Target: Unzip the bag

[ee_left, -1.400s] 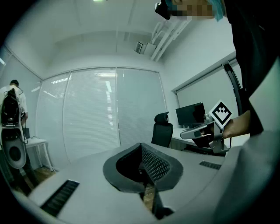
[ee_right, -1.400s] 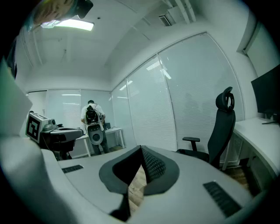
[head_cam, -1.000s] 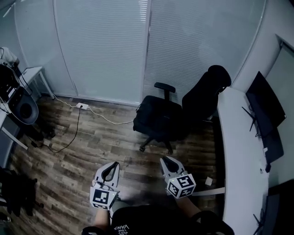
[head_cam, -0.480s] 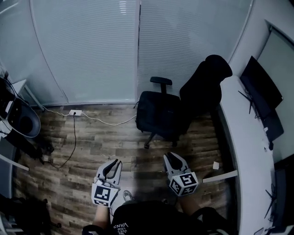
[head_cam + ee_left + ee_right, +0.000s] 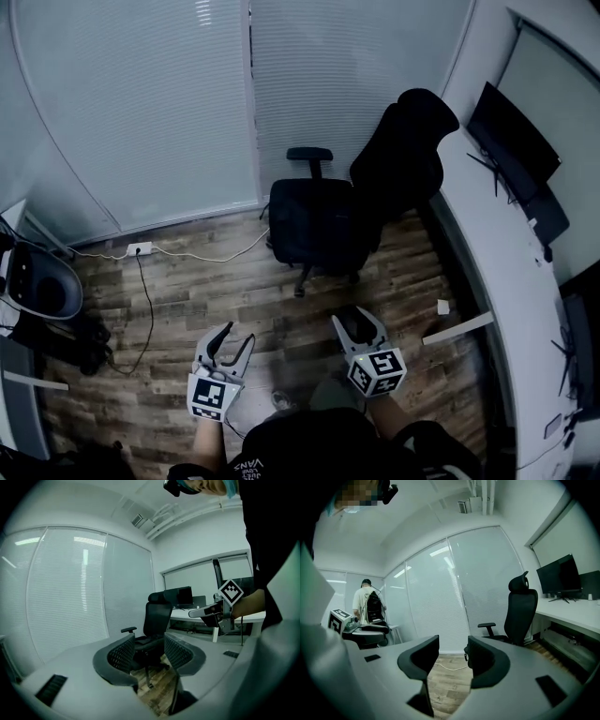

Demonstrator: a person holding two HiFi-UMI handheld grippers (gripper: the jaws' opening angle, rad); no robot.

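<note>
A black office chair (image 5: 323, 220) stands on the wood floor ahead of me, and the bulky black shape on its seat looks like the bag (image 5: 309, 217). Both grippers hang in the air short of it, well apart from the chair. My left gripper (image 5: 236, 336) is open; its jaws have just been opening and nothing lies between them. My right gripper (image 5: 354, 321) has also just been opening and holds nothing. The chair shows between the left gripper's (image 5: 149, 648) jaws, and to the right of the right gripper's (image 5: 452, 656).
A curved white desk (image 5: 497, 281) with dark monitors (image 5: 511, 141) runs along the right. A white strip (image 5: 457, 328) lies on the floor by it. A cable and power strip (image 5: 139, 249) trail at the left. A person with a backpack (image 5: 370, 606) stands far off.
Both grippers' jaws went from shut to open. My view swung, so the chair now sits nearer the middle and the desk closer on the right.
</note>
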